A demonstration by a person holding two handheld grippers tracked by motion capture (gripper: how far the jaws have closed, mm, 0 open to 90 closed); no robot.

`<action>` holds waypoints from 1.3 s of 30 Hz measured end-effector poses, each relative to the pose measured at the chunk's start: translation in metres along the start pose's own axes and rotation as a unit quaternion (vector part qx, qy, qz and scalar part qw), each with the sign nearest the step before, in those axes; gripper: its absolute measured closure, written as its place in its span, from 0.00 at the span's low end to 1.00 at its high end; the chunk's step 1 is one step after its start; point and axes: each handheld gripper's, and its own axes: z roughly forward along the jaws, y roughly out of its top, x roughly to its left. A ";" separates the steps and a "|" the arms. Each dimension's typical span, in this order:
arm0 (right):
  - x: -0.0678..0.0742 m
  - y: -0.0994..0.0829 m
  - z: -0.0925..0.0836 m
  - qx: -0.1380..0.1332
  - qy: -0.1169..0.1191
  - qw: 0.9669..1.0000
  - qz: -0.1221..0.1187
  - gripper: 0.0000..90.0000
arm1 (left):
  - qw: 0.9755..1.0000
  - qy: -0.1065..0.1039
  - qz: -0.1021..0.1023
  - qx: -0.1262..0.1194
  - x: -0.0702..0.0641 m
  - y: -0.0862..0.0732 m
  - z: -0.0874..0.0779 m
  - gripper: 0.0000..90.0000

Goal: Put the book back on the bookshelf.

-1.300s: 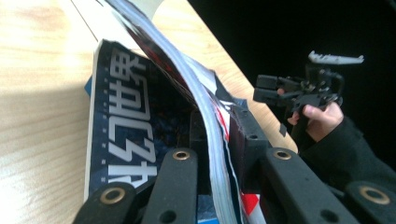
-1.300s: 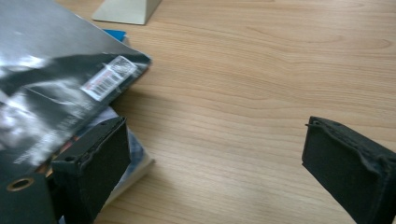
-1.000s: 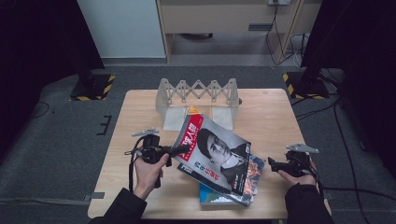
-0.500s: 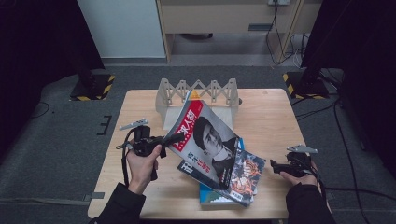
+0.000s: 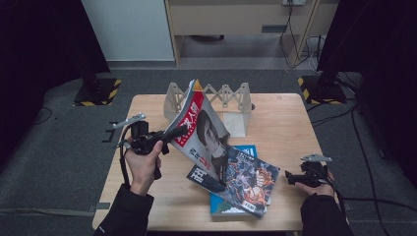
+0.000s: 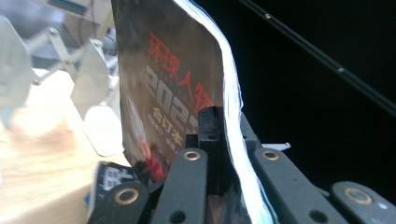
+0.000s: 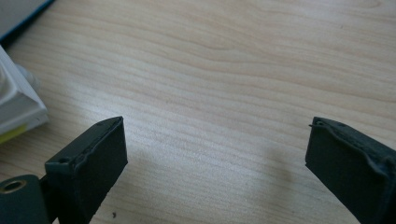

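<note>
Your left gripper (image 5: 172, 134) has its fingers clamped on the edge of the red-titled magazine (image 5: 201, 132), with the cover on one side of the pads and the page block on the other, as the left gripper view confirms (image 6: 219, 154). The magazine is lifted at that gripped edge and stands tilted, its top corner up by the wooden rack (image 5: 231, 98) at the far edge of the tabletop (image 5: 280, 123). Its lower edge rests on the comic-cover magazine (image 5: 246, 179). That second magazine lies flat near the near edge of the tabletop, right of centre, on top of a blue book (image 5: 221, 209). Your left hand (image 5: 142, 164) holds the gripper above the left part of the tabletop. Your right gripper (image 5: 292, 178) sits near the right near corner of the tabletop, well apart from the stack. In the right gripper view its fingers (image 7: 88, 158) stand wide apart with bare wood between them and nothing held. A white object (image 7: 18, 105) lies at the left edge of that view; what it is cannot be told.
</note>
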 end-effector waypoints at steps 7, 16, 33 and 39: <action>0.000 -0.002 0.006 0.019 0.001 1.000 -0.006 0.05 | 0.999 0.027 0.019 -0.018 0.002 0.018 -0.012 0.96; 0.001 -0.002 0.007 0.012 0.003 1.000 -0.003 0.05 | 0.996 0.061 0.048 -0.042 0.004 0.045 -0.030 0.96; 0.002 -0.003 0.010 0.007 0.017 1.000 0.007 0.03 | 0.989 0.122 0.072 -0.053 0.016 0.071 -0.048 0.96; 0.002 -0.003 0.012 0.003 0.021 1.000 0.010 0.03 | 0.986 0.138 0.068 -0.060 0.027 0.079 -0.044 0.96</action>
